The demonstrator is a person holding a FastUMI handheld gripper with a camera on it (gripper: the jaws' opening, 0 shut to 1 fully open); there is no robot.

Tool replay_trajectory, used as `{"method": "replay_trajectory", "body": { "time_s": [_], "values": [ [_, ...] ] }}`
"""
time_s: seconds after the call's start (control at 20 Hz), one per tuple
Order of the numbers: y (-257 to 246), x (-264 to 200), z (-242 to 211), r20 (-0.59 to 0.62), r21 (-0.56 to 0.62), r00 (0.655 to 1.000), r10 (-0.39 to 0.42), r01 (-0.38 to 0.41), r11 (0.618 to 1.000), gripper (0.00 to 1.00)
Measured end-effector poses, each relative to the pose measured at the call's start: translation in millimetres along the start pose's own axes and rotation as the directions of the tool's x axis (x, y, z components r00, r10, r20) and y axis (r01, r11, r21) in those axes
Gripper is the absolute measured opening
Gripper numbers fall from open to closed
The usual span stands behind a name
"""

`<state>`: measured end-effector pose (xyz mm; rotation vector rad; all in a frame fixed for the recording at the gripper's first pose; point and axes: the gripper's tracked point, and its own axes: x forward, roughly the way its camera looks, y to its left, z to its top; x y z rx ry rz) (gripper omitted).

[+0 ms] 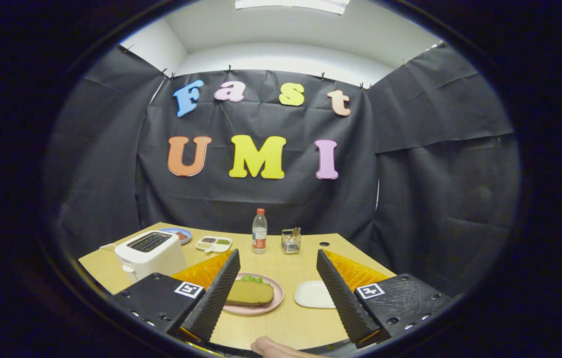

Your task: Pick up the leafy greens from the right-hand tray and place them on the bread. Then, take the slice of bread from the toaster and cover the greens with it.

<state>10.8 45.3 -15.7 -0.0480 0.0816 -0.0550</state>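
A brown slice of bread (249, 293) lies on a pink plate (277, 297) between my fingers, close to the left one. Leafy greens (252, 279) peek out from under the slice's far edge. To the right of the plate sits the small white tray (313, 294), its surface plain white, partly behind the right finger. The white toaster (150, 253) stands beyond the left finger, and its two slots look dark. My gripper (278, 253) is open and held above the table, with nothing between its fingers.
At the back of the wooden table (286, 323) stand a water bottle (259, 231), a small wire holder (291, 241), a divided snack tray (214, 243) and a blue plate (177, 234). A hand (273, 349) shows at the near edge.
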Motion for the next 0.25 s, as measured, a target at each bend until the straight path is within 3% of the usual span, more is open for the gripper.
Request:
{"method": "replay_trajectory", "body": {
  "time_s": [0.25],
  "values": [
    [-1.4,-13.1,-5.7,0.004,0.012,1.000,0.016,-0.016,1.000,0.96]
  ]
}}
